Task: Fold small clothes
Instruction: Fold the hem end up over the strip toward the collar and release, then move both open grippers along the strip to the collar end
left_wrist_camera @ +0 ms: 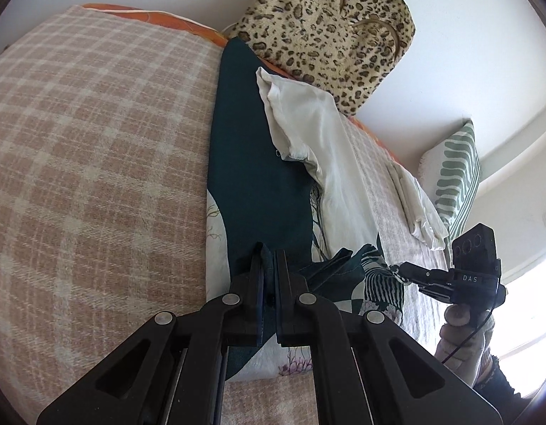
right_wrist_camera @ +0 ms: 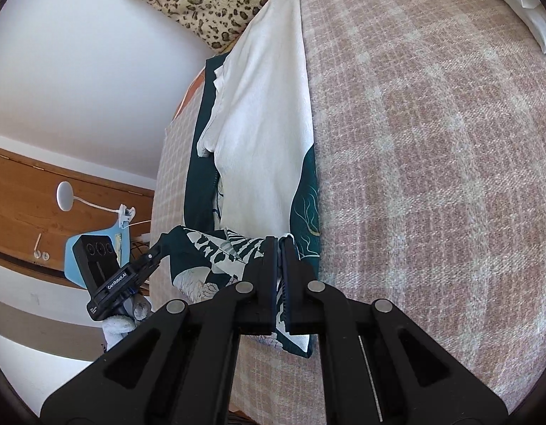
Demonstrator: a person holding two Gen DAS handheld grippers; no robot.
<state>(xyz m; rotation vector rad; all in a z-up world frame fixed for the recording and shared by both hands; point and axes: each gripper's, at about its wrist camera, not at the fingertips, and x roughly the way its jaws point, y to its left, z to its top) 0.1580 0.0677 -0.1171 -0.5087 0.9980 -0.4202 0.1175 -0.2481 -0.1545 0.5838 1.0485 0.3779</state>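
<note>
So my left gripper (left_wrist_camera: 268, 258) and right gripper (right_wrist_camera: 280, 248) both pinch the green cloth's (left_wrist_camera: 251, 163) near edge; only the left view shows the striped pillow (left_wrist_camera: 457, 177).

Dark green printed garment (left_wrist_camera: 259, 177), off-white shirt (left_wrist_camera: 322, 148), pink-beige checked blanket (left_wrist_camera: 96, 159), leopard-spotted cushion (left_wrist_camera: 326, 24), green-striped white pillow (left_wrist_camera: 457, 177), black claws.
</note>
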